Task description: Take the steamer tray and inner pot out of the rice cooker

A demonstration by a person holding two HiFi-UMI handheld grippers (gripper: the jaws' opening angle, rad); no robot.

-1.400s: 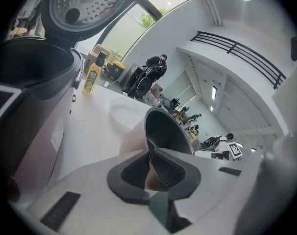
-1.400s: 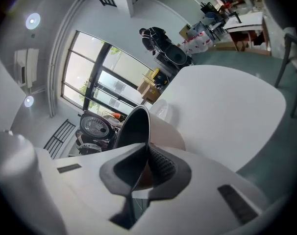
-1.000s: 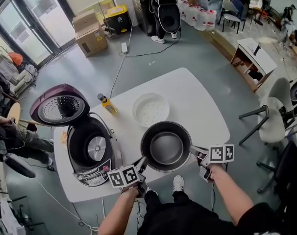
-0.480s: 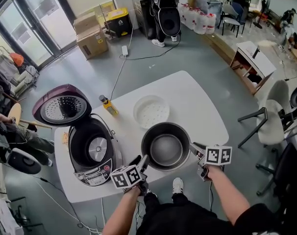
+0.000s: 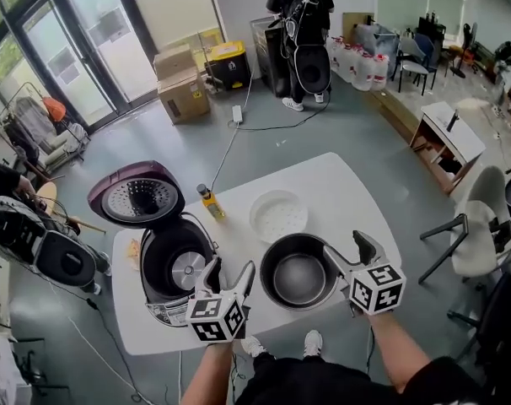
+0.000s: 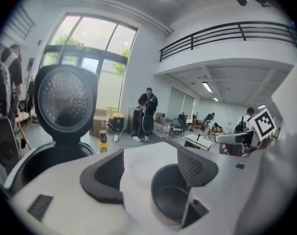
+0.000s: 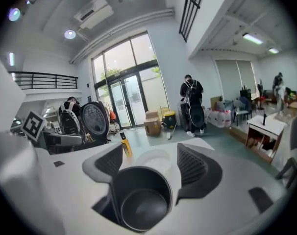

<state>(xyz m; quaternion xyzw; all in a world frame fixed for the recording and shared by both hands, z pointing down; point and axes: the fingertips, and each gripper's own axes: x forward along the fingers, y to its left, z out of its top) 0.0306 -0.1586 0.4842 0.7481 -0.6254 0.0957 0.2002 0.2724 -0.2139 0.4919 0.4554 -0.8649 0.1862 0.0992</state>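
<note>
Inner pot (image 5: 298, 278) between two empty, opening grippers (image 5: 230, 268) (image 5: 345, 245)

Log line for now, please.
dark metal inner pot, white round steamer tray: on white table | left gripper, right gripper: opening, empty

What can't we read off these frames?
Bottle label: head view, too small to read.
Steamer tray perforations: gripper views, washed out against the white table.
Rice cooker body: left gripper view, cut off by the dark lens edge at left.
Inner pot underside: every view, hidden by its own wall.
</note>
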